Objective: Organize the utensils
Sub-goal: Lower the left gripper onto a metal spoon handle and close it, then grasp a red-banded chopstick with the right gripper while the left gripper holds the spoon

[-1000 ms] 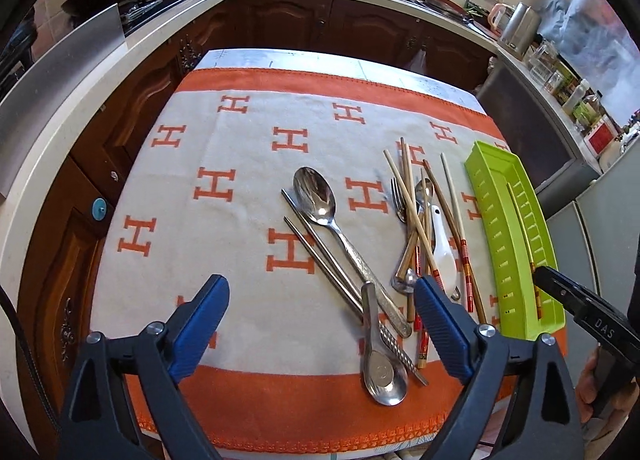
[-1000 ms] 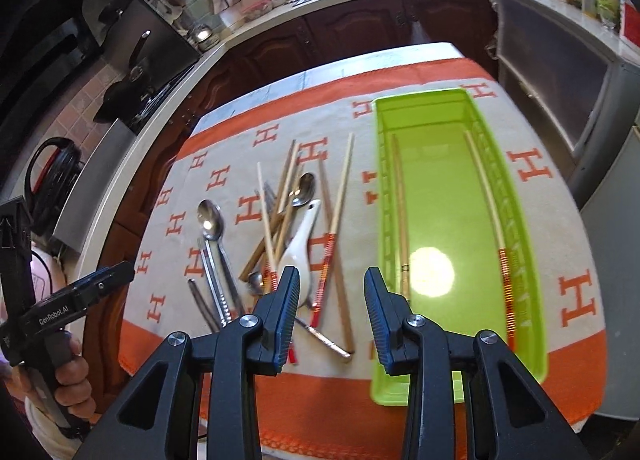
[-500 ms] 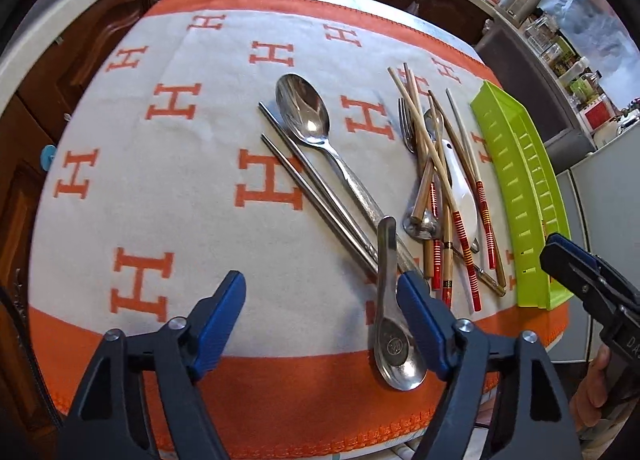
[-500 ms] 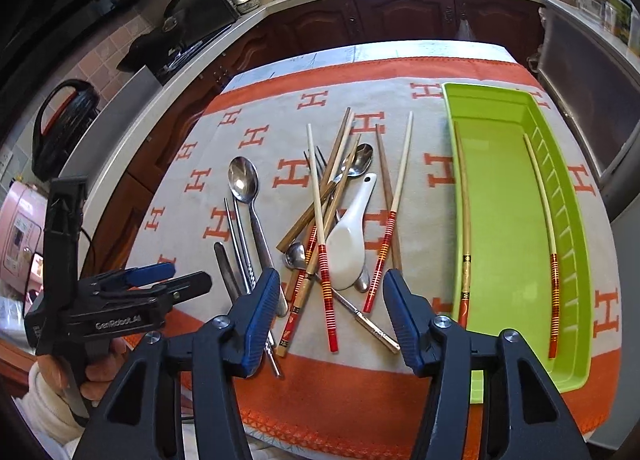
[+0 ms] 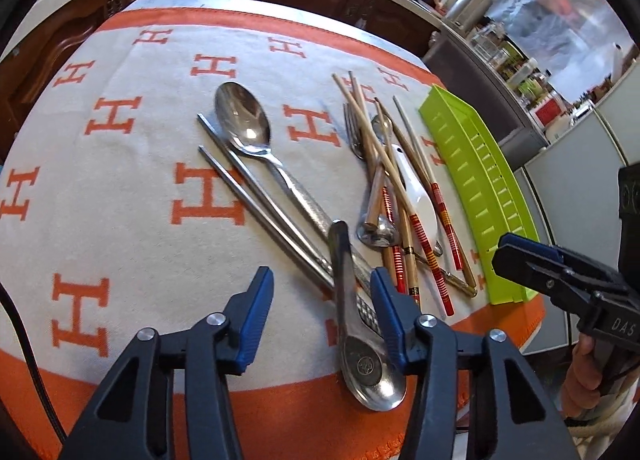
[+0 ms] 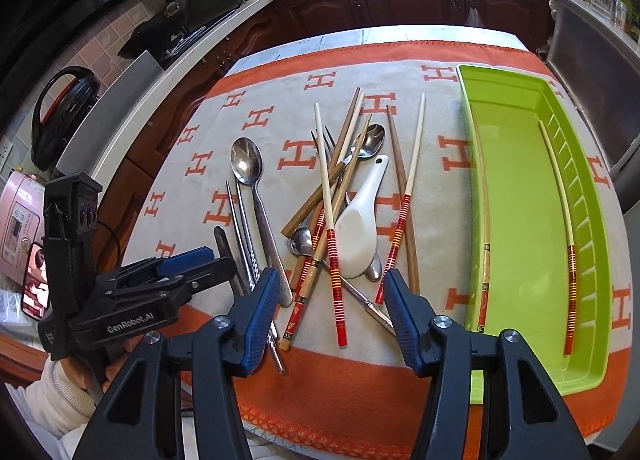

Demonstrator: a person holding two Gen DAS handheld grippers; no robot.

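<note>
The left gripper [image 5: 320, 302], jaws closing but not yet clamped, straddles the short steel spoon [image 5: 356, 324] lying on the orange-and-white cloth [image 5: 120, 188], while the right gripper's [image 6: 330, 302] jaws hang released above the striped chopsticks [image 6: 334, 264]

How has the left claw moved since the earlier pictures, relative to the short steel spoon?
Yes: the left claw has dropped toward the short steel spoon, jaws closing around it.
</note>
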